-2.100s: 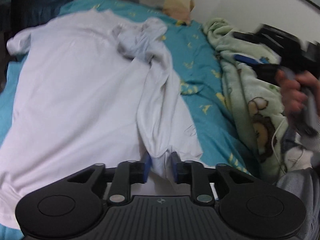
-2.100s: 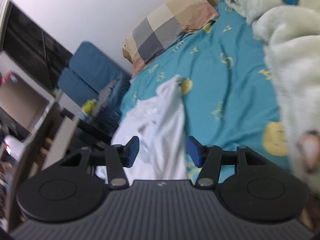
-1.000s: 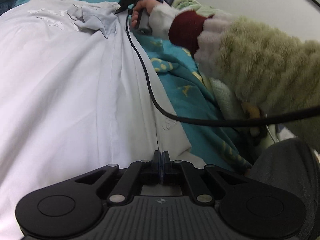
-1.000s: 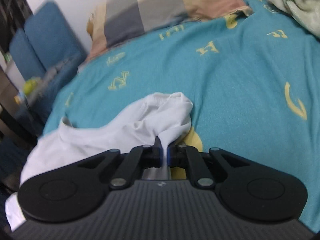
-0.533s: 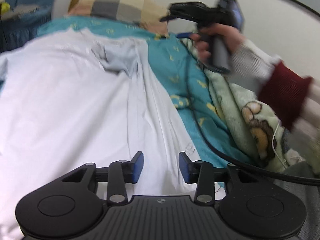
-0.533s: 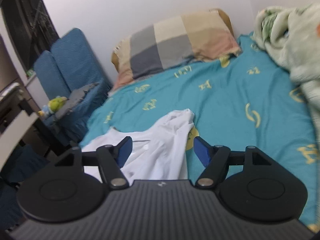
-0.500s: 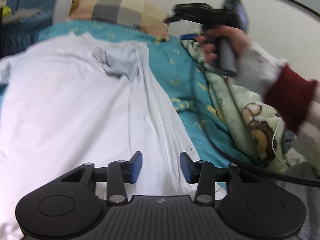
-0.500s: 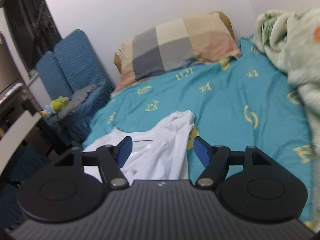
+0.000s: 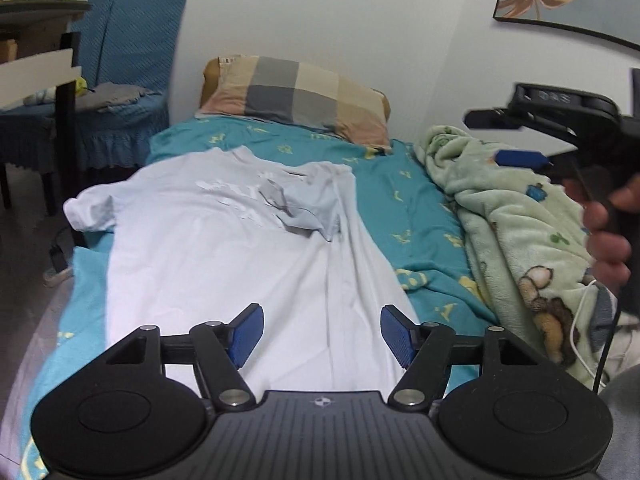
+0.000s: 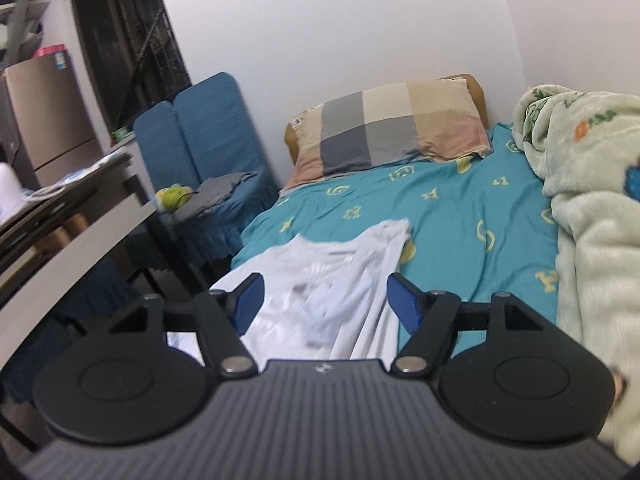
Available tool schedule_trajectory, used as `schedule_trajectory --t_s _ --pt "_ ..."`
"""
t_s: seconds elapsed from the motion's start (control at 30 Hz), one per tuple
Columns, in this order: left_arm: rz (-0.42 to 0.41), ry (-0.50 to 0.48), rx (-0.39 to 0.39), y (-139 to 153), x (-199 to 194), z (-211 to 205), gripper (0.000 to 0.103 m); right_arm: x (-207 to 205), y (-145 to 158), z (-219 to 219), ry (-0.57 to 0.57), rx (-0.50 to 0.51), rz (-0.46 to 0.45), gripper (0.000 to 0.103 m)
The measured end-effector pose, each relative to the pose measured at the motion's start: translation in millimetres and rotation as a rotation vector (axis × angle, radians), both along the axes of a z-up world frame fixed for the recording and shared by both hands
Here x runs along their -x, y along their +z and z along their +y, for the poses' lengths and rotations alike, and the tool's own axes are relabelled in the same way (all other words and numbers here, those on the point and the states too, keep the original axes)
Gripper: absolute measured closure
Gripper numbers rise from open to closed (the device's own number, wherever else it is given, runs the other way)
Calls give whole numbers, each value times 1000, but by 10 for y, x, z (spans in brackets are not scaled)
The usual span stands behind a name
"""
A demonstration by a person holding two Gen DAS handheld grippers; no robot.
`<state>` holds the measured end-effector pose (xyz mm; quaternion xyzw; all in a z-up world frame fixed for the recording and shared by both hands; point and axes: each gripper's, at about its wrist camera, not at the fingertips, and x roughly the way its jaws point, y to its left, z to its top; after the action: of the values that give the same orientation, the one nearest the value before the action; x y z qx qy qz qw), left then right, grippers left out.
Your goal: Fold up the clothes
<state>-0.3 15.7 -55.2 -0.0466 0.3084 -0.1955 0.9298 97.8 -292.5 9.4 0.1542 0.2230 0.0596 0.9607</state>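
White T-shirt lies lengthwise, collar toward the pillow (both grippers' jaws gape, empty).

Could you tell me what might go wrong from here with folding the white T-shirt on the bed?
1. The folded-in sleeve lies bunched and wrinkled on the white T-shirt, so the next fold may trap the creases.
2. The other sleeve lies near the bed's edge and might slide off.
3. Both the left gripper and right gripper are open and empty, so nothing pins the loose fold.
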Motion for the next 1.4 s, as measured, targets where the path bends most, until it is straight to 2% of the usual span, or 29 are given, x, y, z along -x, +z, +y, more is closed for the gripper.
schedule_trajectory --t_s 0.2,0.47,0.53,0.7,0.83,0.9,1.0,1.3,1.4 --pt "-13 28 -34 148 53 142 26 398 -136 188 20 -29 3 32" --pt "21 90 -32 230 -103 453 19 454 -336 373 45 20 33 32" --pt "33 107 -34 239 -192 540 15 441 -366 386 48 19 43 19" --pt "118 183 19 210 -556 856 10 464 -395 424 61 24 47 19" --pt "204 331 119 92 -1005 1240 8 467 -431 430 58 19 71 19" --pt "254 448 209 -21 -1226 1474 8 443 -461 416 54 8 92 19" --pt "301 544 340 -226 -1555 1789 8 366 -535 382 43 -32 136 19" --pt "359 597 530 -871 -2372 2226 13 54 -803 305 10 -138 252 19" --pt "378 632 647 -1073 -2628 2316 13 -75 -895 311 10 -166 284 19"
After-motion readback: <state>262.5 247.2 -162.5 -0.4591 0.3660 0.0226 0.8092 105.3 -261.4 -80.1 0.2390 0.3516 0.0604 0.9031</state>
